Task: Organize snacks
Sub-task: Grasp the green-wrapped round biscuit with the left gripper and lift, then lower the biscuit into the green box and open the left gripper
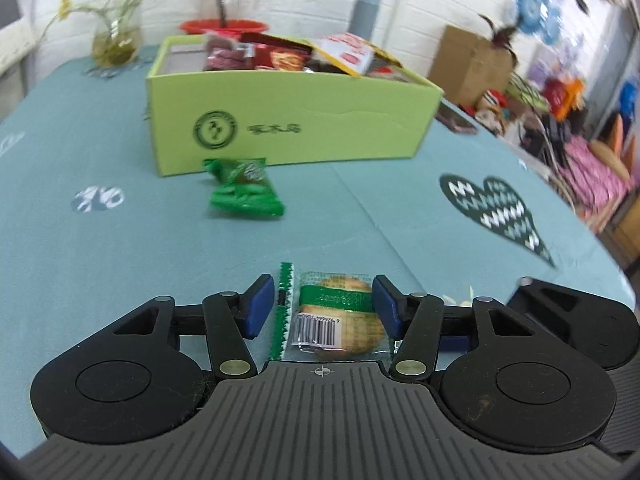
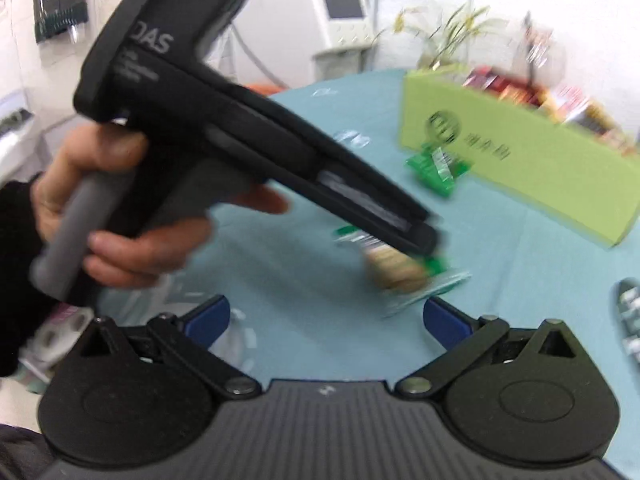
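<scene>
Straddling a biscuit packet [image 1: 340,314] on the teal table [image 1: 120,248], left gripper [image 1: 324,304] gapes, pads not touching. Only the right view shows the hand [image 2: 100,216] angling it downward; right gripper [image 2: 326,320] open, empty.

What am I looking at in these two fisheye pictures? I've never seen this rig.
No robot here: a person holds a handheld gripper in each hand, each with a camera looking along its jaws. The left wrist view shows the left gripper with jaws around a wrapped biscuit packet, apparently not yet clamped. Beyond lie a green snack packet and a green box of snacks on the teal tablecloth. The right wrist view shows the right gripper, open and empty, watching the person's left hand work the other tool.
</scene>
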`<state>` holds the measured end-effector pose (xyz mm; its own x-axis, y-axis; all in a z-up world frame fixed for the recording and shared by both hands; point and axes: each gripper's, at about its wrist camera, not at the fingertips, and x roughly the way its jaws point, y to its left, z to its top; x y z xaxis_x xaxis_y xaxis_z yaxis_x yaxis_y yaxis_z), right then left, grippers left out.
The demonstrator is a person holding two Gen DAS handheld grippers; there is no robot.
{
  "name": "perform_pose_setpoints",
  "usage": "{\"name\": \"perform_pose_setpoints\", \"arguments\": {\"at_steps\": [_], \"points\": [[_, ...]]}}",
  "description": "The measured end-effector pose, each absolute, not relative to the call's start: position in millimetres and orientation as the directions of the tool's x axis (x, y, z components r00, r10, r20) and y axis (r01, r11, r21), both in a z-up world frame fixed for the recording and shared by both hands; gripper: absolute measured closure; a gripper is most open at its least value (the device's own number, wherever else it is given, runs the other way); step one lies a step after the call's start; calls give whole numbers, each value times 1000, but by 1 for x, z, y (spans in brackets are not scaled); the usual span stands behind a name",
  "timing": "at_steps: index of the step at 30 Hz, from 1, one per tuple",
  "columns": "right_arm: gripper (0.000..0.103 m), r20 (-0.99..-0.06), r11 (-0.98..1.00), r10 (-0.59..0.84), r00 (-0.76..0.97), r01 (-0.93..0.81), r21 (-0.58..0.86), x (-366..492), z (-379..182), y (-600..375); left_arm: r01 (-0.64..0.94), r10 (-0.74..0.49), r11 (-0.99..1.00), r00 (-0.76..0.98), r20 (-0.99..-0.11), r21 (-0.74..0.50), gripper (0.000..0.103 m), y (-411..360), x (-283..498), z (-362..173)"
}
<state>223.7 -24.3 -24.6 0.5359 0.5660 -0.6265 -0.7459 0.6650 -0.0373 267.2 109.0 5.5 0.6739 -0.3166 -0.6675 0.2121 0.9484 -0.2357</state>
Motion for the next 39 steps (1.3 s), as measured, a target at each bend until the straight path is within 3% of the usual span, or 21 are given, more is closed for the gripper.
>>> {"name": "perform_pose_setpoints", "arguments": {"at_steps": [5,9,13,18,24,25,26,27,28,31,39], "points": [[1,-587,684,553,592,-725,-87,258,-23,-23,71,-345,908,685,-642,-413,61,141,248,11],[1,-643,669,564,518,-743,-11,286,-36,-11,-2,-375,863,668,-643,-505,62,157,235,3],[1,-643,642,607,466,-765,52,263,-35,-18,-3,-371,866,666,-647,-500,62,157,227,1],[1,-626,693,538,564,-719,-52,262,-31,-13,37,-388,880,634,-669,-474,63,134,243,-4],[4,-648,641,572,503,-767,-30,269,-40,-4,29,-359,892,651,-669,-451,62,128,242,-5],[4,-644,640,585,493,-769,-7,269,-40,-3,29,-357,893,654,-667,-450,67,129,241,-6],[19,-636,634,590,498,-773,-17,266,-38,-2,33,-352,897,657,-667,-441,69,128,240,-6],[24,-629,635,593,502,-773,-18,265,-34,-1,36,-335,908,661,-671,-417,77,125,242,-6],[26,-634,655,580,512,-755,-10,266,-31,-1,33,-302,924,676,-672,-382,80,122,243,-5],[26,-632,685,582,511,-727,43,279,-26,-8,31,-264,941,693,-671,-337,88,115,256,-2],[22,-500,673,660,560,-737,62,309,22,1,42,-251,938,765,-592,-343,87,142,295,46]]}}
